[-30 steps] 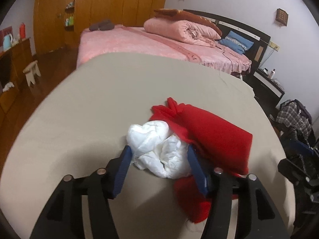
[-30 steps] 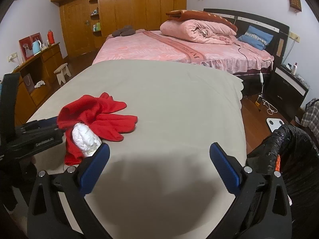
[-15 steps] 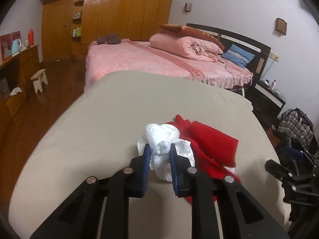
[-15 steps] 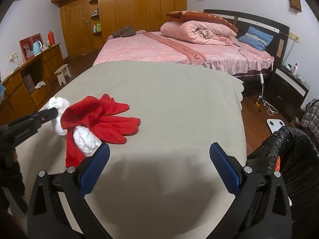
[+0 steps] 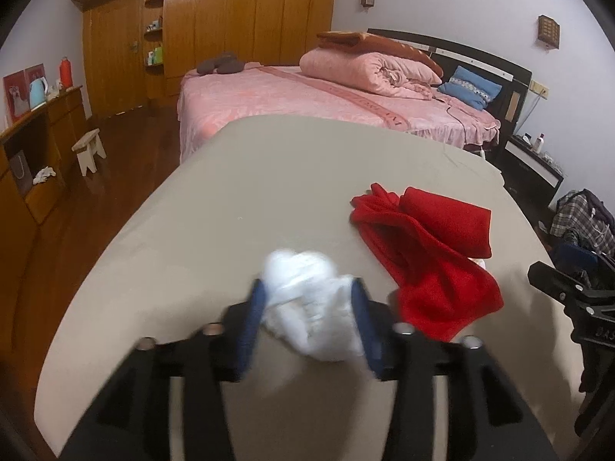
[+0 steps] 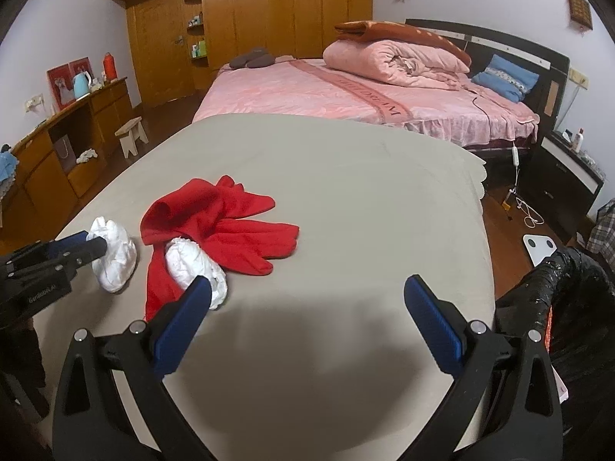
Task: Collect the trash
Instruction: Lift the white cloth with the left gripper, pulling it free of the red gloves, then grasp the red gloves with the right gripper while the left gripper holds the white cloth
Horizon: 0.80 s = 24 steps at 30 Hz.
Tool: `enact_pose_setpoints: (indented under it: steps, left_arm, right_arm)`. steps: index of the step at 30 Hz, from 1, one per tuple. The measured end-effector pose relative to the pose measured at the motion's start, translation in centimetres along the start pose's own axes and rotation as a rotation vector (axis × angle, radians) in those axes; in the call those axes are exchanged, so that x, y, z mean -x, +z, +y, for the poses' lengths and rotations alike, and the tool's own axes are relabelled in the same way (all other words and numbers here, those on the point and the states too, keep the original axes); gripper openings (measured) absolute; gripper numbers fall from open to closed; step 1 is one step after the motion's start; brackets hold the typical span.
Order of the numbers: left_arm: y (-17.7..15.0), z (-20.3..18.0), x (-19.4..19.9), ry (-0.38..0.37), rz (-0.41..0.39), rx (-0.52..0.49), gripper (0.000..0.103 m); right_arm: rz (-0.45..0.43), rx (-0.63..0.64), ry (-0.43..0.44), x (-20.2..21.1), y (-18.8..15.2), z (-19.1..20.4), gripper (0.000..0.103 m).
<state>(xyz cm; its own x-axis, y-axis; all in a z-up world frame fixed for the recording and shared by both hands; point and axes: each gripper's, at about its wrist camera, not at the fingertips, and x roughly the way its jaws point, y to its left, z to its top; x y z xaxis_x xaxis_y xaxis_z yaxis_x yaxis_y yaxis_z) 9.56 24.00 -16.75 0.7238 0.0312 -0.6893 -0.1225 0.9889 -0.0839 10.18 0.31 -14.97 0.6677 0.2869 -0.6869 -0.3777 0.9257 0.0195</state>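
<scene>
A crumpled white paper wad (image 5: 313, 303) lies between the fingers of my left gripper (image 5: 309, 299), whose jaws stand apart around it; the view is blurred. In the right wrist view the same wad (image 6: 115, 259) rests on the beige table at the left gripper's tips (image 6: 90, 244). A second white wad (image 6: 196, 269) lies partly under a red cloth (image 6: 226, 226), just beyond my right gripper's left fingertip. My right gripper (image 6: 307, 296) is open and empty above the table. The red cloth (image 5: 430, 246) also shows right of the left gripper.
A black trash bag (image 6: 553, 299) stands at the table's right edge. The beige table (image 6: 346, 176) stretches ahead. A pink bed (image 6: 346, 96), wooden wardrobe (image 6: 269, 11) and a sideboard (image 6: 57, 142) lie beyond.
My left gripper pulled the white wad left, away from the red cloth, and its jaws have widened from tightly shut. The second wad stays under the cloth. My right gripper has not moved.
</scene>
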Motion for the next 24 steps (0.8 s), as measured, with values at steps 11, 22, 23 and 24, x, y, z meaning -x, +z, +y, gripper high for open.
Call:
enact_pose_setpoints:
  steps: [11,22,23,24]
  left_arm:
    - [-0.6,-1.3,-2.3,0.03,0.072,-0.033,0.065]
    - [-0.6,-0.7,-0.9,0.039,0.026,-0.007,0.029]
    - [-0.5,-0.6,-0.6,0.037,0.019,-0.003,0.029]
    - [-0.3,-0.6,-0.3,0.037,0.013,0.0,0.029]
  right_arm:
    - [0.003,-0.002,-0.004,-0.1,-0.2,0.0,0.097]
    - [-0.001,0.006,0.032,-0.2,-0.1,1.4,0.097]
    - [0.001,0.009,0.039,-0.3,-0.1,1.6,0.097]
    - [0.004,0.008,0.049,-0.4,0.0,1.8,0.097]
